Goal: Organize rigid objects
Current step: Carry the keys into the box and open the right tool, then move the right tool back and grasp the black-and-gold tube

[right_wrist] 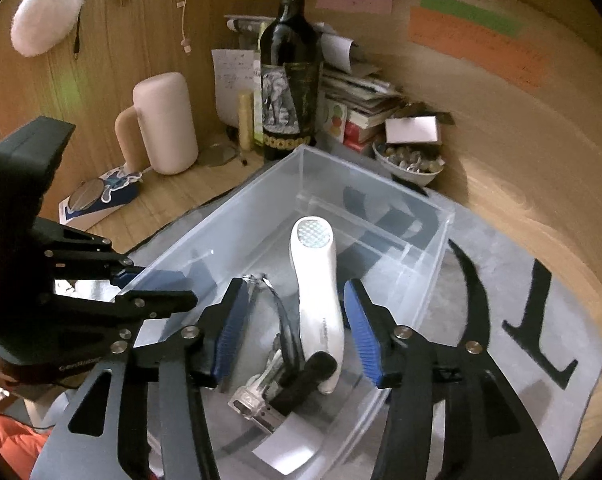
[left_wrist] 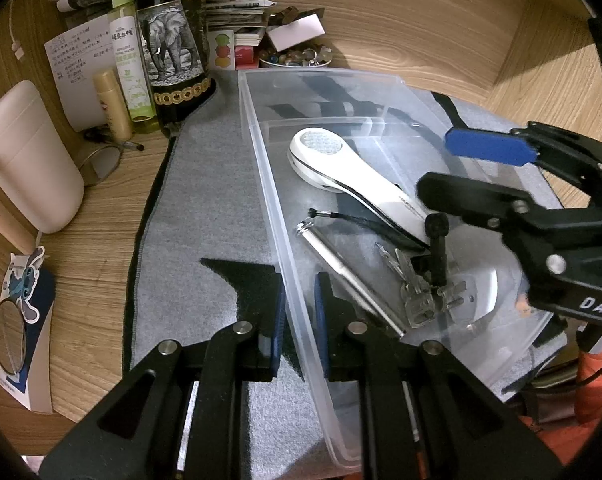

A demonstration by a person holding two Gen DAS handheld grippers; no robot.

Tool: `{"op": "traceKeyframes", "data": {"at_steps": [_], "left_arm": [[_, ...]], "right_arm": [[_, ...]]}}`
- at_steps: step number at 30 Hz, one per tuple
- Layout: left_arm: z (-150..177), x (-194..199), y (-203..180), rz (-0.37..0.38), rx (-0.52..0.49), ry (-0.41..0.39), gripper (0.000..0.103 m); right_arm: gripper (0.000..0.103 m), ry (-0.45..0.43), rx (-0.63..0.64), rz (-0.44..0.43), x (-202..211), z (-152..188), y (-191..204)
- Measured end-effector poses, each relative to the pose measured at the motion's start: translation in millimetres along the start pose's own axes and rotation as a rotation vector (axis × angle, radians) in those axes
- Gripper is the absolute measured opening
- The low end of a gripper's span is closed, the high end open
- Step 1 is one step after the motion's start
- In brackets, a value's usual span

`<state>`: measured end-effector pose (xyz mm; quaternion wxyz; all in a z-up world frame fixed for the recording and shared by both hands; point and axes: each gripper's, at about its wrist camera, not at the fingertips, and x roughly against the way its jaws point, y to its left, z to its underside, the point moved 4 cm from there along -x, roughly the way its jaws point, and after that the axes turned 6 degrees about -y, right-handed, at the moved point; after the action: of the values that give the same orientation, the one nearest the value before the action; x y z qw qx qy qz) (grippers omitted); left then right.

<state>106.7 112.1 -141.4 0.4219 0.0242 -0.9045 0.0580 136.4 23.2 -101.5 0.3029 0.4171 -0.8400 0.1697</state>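
Left gripper (left_wrist: 299, 312): black jointed arms, ribbed blue pads; clamped on the near side wall of the bin, one pad inside, one outside.
Right gripper (right_wrist: 297, 330): same build; jaws parted over the bin's interior, pads pressing on nothing, the white device lying between and below them.
Storage bin (left_wrist: 261, 152): clear rigid plastic, rectangular, rounded rim, a low clear divider toward the far end; stands on the mat.
White device (left_wrist: 353, 178): glossy moulded plastic, long tapered handle, oval head with a honeycomb-textured face; lies flat in the bin, head pointing away from both grippers.
Metal tool (left_wrist: 349, 276): slim silver bar with a ring at its far end; in the bin, just right of the left gripper's inner pad.
Clear-and-metal piece (right_wrist: 257, 396): small, transparent body with steel parts, a black rod (left_wrist: 437, 248) beside it; in the bin directly under the right gripper; exact type not discernible.
Black cord (left_wrist: 365, 224): thin, curved, against the device's handle.
Mat (left_wrist: 205, 184): grey felt-like cloth with black shapes, under the bin.
Wine bottle (right_wrist: 291, 76): dark glass, elephant label; beyond the bin, on the wooden desk.
Spray bottle (left_wrist: 131, 64): pale green plastic; left of the wine bottle.
Jug (left_wrist: 29, 160): matte cream, rounded, with handle; far left of the left gripper.
Bowl (right_wrist: 411, 164): white, holding beads; beyond the bin's far right corner.
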Motion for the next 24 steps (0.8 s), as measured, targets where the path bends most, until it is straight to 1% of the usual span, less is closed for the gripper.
{"op": "traceKeyframes", "data": {"at_steps": [1, 2, 3, 7, 9, 13, 16, 21, 24], "left_arm": [[0, 0, 2, 0.0, 0.0, -0.001, 0.014], [0, 0, 2, 0.0, 0.0, -0.001, 0.014], [0, 0, 2, 0.0, -0.001, -0.001, 0.014], [0, 0, 1, 0.0, -0.001, 0.0, 0.014], [0, 0, 0, -0.002, -0.002, 0.001, 0.014], [1, 1, 1, -0.006, -0.007, 0.003, 0.014], [1, 0, 2, -0.005, -0.007, 0.003, 0.014], [1, 0, 2, -0.006, -0.008, 0.001, 0.014], [1, 0, 2, -0.007, -0.01, 0.002, 0.014]], "right_arm": [[0.052, -0.005, 0.0, 0.007, 2, 0, -1], [0.058, -0.01, 0.0, 0.015, 4, 0, -2], [0.062, -0.021, -0.001, 0.03, 8, 0, -4], [0.064, -0.052, -0.017, 0.051, 21, 1, -11], [0.073, -0.071, -0.033, 0.07, 29, 3, -17], [0.075, -0.11, -0.073, 0.127, 50, 9, -35], [0.075, -0.11, -0.102, 0.174, 63, 18, -49], [0.08, -0.075, -0.177, 0.256, 78, 47, -72], [0.08, -0.03, -0.224, 0.274, 80, 72, -80]]}}
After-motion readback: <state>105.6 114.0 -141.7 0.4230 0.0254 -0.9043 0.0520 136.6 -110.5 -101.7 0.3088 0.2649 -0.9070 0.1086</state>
